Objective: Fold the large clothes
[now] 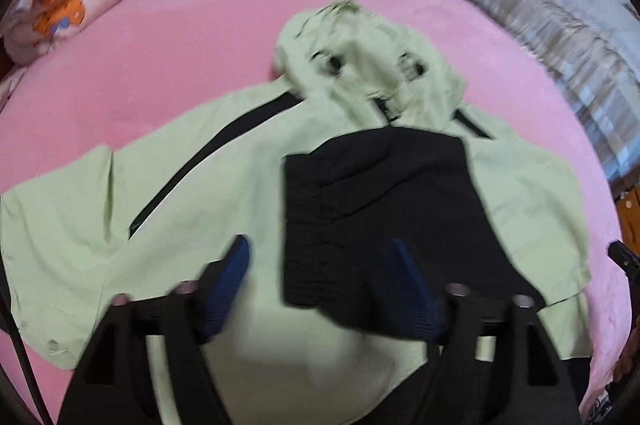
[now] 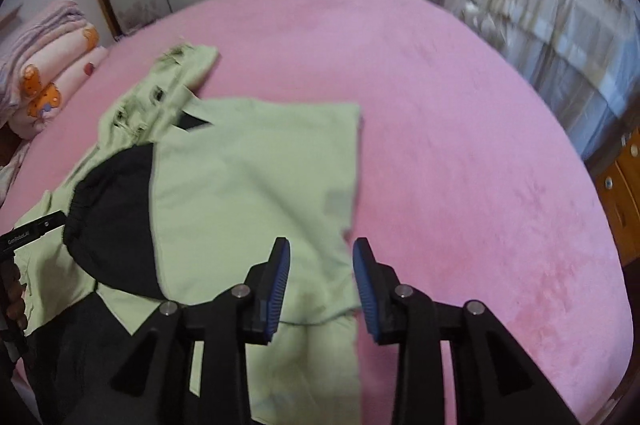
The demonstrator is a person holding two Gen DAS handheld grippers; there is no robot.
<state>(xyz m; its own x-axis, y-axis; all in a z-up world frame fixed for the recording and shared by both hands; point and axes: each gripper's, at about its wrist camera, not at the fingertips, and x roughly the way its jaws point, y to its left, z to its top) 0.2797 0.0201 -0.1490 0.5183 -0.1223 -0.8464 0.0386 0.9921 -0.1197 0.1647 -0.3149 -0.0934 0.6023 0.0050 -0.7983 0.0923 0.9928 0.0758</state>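
While the light green jacket [image 1: 224, 161] is spread face-down across the pink bed [image 1: 208, 25], its hood [image 1: 360, 49] is turned toward the far side and one black-cuffed sleeve [image 1: 384, 209] is laid back over the body. The other sleeve [image 1: 56, 225] is stretched out flat to the left in the left wrist view. The left tool [image 1: 320, 285] is held above the lower back of the jacket with its jaws wide apart and nothing between them. The right tool [image 2: 322, 285] is poised over the jacket's folded right edge [image 2: 352, 185] with its jaws partly apart; no cloth is seen to be pinched, though the blur leaves some doubt.

The fabric is judged to be thin, light and limp, probably a smooth shell cloth that can be expected to slide on itself and sag when lifted. A hold would best be taken at firm edges: the elastic cuff, the shoulder seam or the hem, with both layers pinched together so the fold is not pulled open. The loose outstretched sleeve is judged to be next for folding in.
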